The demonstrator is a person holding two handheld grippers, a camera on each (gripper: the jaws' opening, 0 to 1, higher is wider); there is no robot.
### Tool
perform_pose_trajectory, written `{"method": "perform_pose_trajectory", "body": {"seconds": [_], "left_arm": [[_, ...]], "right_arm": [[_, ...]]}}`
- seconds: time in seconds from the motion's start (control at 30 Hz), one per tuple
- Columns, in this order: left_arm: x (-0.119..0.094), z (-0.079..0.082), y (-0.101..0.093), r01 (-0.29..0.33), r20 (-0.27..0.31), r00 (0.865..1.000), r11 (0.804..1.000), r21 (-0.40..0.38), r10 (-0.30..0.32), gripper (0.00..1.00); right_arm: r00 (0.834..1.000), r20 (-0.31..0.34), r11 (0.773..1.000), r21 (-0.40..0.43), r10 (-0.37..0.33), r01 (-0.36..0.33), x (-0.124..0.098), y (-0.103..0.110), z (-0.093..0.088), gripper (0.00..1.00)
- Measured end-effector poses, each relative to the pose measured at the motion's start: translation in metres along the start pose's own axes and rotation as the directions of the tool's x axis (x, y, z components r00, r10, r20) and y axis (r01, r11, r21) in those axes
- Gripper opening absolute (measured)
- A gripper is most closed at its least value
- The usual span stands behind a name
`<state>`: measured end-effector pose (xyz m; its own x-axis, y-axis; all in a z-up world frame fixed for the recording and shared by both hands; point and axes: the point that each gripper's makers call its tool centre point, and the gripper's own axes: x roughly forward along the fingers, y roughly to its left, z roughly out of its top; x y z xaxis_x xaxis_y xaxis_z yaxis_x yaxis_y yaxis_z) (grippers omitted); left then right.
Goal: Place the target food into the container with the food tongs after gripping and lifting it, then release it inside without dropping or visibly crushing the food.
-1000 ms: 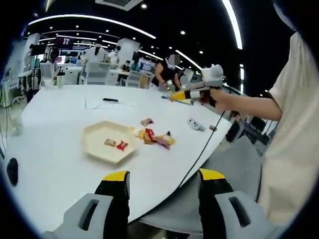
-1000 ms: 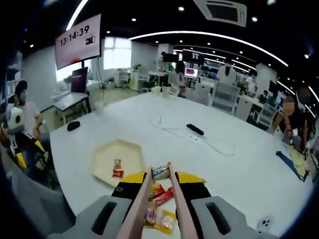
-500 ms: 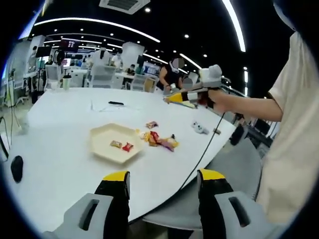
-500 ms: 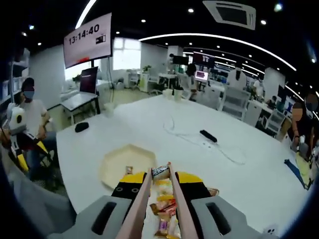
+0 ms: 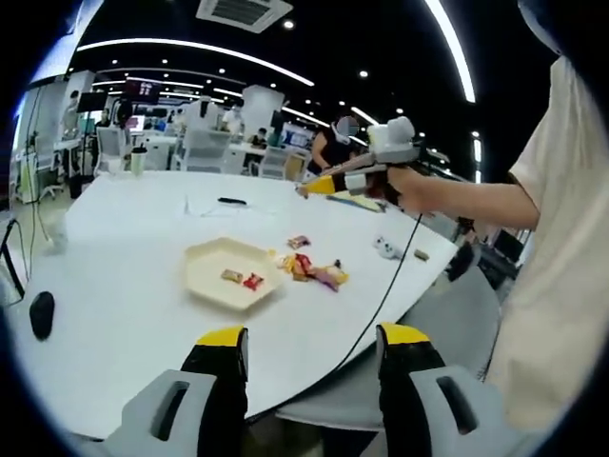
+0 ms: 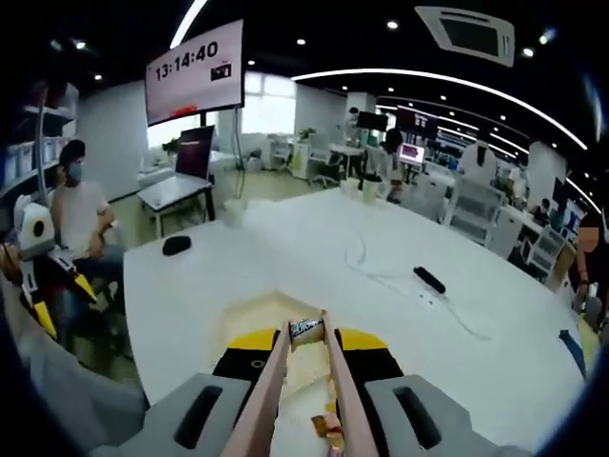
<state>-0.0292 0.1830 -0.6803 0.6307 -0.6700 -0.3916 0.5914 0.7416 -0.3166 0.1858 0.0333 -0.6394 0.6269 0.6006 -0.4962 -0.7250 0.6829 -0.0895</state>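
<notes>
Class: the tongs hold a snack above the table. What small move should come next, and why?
Probably lower the tongs toward the tray. The snack is pinched at their tips, high above the tray holding two snacks, so releasing now would drop it.

A: What stands near the tray [image 5: 228,273]?
B: A heap of snack packets [image 5: 314,269] just beside its right edge, two packets inside it
A: And the remaining surface [image 5: 124,286]?
B: Bare on the near side; a mouse [image 5: 41,315] sits well left
</notes>
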Motion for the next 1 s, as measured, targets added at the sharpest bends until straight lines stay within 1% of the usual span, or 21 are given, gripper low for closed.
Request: {"method": "perform_pose_trajectory", "body": {"seconds": [0.23, 0.43, 0.67, 1.0], "left_arm": [[-0.004, 0.000, 0.004, -0.015, 0.009, 1.000, 1.000, -0.008, 0.015, 0.54], [-0.005, -0.001, 0.005, -0.020, 0.015, 1.000, 1.000, -0.015, 0.020, 0.54], [-0.003, -0.001, 0.002, -0.012, 0.018, 1.000, 1.000, -0.016, 0.012, 0.54], [-0.003, -0.003, 0.003, -0.013, 0.013, 1.000, 1.000, -0.020, 0.013, 0.54]], "right_arm": [[1.000, 0.003, 0.999, -0.012, 0.031, -0.031, 0.010, 0.013, 0.007, 0.21], [0.999, 0.004, 0.999, -0.021, 0.044, -0.044, 0.014, 0.018, 0.012, 0.21], [0.999, 0.009, 0.998, -0.025, 0.052, -0.052, 0.016, 0.022, 0.016, 0.22], [0.998, 0.005, 0.998, -0.022, 0.056, -0.056, 0.018, 0.024, 0.013, 0.22]]}}
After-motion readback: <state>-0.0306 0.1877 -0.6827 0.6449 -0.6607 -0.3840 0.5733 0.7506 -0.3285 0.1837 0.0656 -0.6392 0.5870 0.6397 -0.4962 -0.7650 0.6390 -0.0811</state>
